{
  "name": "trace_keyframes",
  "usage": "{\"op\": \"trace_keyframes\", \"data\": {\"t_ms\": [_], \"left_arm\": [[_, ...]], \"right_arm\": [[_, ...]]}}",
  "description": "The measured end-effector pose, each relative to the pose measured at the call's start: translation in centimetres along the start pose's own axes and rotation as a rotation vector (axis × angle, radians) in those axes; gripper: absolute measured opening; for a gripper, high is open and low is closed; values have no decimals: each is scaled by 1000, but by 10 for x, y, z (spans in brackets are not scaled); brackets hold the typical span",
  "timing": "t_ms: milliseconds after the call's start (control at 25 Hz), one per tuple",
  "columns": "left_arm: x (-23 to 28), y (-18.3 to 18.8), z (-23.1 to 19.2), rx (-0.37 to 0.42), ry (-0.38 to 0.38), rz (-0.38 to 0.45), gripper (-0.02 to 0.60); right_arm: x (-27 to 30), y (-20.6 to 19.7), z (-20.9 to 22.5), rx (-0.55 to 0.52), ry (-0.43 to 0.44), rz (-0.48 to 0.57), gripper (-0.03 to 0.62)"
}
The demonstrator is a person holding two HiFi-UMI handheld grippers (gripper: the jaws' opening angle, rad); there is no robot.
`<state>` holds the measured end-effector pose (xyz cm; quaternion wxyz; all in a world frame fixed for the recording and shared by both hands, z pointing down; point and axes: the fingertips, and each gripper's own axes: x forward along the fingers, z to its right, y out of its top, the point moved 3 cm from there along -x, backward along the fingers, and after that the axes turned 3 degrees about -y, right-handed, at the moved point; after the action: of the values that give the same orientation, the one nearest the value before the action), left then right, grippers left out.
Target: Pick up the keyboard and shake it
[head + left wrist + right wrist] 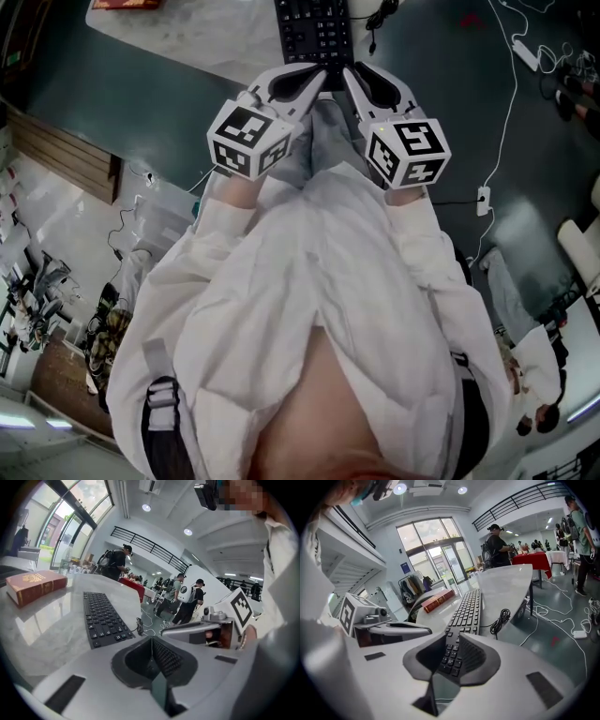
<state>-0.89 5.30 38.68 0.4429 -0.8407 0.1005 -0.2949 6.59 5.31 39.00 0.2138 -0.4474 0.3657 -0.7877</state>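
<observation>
1. Now the black keyboard [314, 33] [103, 618] [466, 611] is lying flat, keys up, on the pale marble worktop [216, 37] [47, 630] [506, 588], with its long axis running straight away from the person.
2. Its near short end is sitting close to the worktop's near edge and pointing back at the person. The far end is running off the top of the head view.
3. The left gripper [319, 80] [152, 639] is tilting downward at that near end. Its jaws are pressing together with nothing between them, and the keyboard is lying ahead and to the left in the left gripper view.
4. The right gripper [347, 73] [453, 637] is tilting down beside it. Its jaws are standing a narrow slit apart, and the keyboard's nearest keys are showing through the gap. The pads are not visibly pressing on it.
5. Both grippers are angling inward, so their tips are nearly meeting over the middle of the near end.
6. A red book [127, 3] [35, 585] [438, 599] is lying toward the worktop's far left, well apart from the keyboard.
7. A coiled black cable [139, 626] [501, 620] is lying by the worktop's right edge, just beside the keyboard.
</observation>
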Motion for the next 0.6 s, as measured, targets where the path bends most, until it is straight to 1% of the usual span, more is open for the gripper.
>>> {"op": "trace_keyframes", "data": {"t_ms": [120, 240, 400, 600], "left_arm": [[-3, -8, -9, -26, 16, 0, 14], [0, -16, -13, -44, 24, -7, 14], [10, -21, -17, -63, 29, -10, 14], [9, -35, -21, -91, 40, -19, 14]], "right_arm": [[7, -10, -2, 8, 9, -27, 122], [12, -24, 1, 12, 13, -63, 140], [21, -36, 9, 8, 13, -95, 147], [28, -52, 10, 21, 2, -127, 196]]}}
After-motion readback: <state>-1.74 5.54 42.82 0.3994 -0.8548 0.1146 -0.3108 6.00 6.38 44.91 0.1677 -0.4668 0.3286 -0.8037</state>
